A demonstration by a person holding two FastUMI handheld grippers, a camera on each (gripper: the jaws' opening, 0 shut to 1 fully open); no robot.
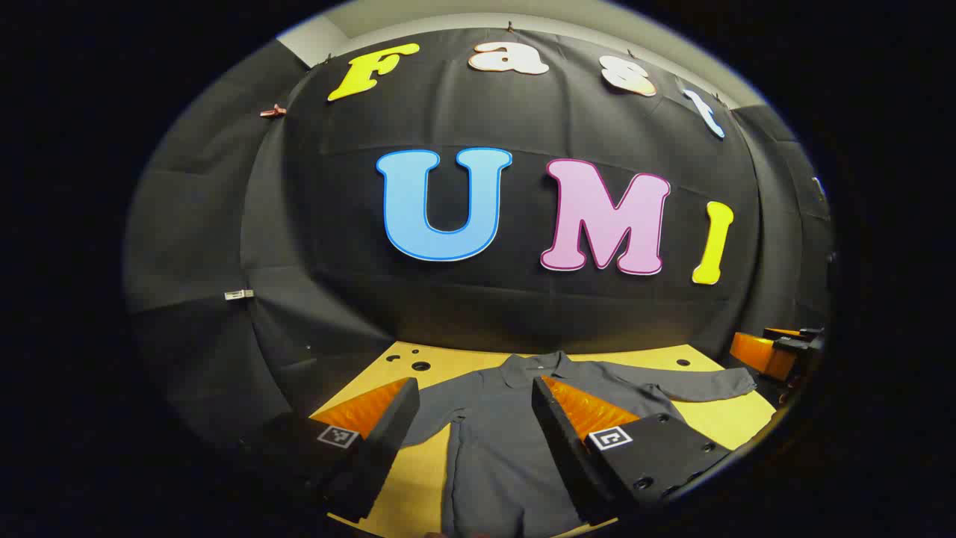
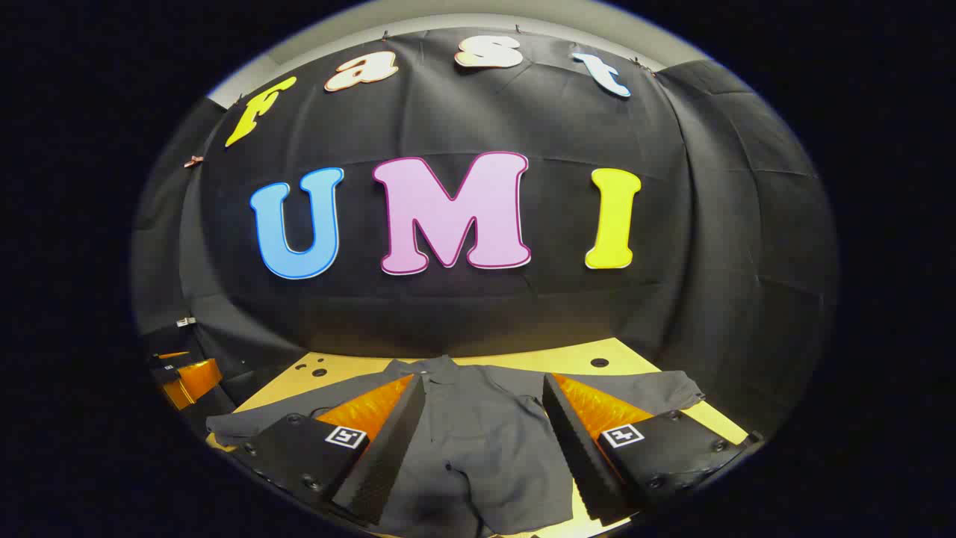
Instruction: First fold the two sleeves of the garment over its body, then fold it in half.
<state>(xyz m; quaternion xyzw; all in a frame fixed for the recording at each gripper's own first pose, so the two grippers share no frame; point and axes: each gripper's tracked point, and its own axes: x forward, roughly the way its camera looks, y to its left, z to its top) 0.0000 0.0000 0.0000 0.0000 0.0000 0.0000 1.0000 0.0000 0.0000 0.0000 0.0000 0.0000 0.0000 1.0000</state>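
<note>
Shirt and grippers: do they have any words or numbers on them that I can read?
Grey shirt: no words, numbers or logo that can be read.
Left gripper: its square tags carry black-and-white block patterns, not letters.
Right gripper: its square markers carry the same kind of pattern, with no text to read.
Yellow table: none.

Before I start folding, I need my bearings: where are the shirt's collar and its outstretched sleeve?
collar (image 1: 536,368): left gripper view, middle of the collar.
outstretched sleeve (image 1: 706,384): left gripper view, mid-sleeve, near the cuff.
</note>
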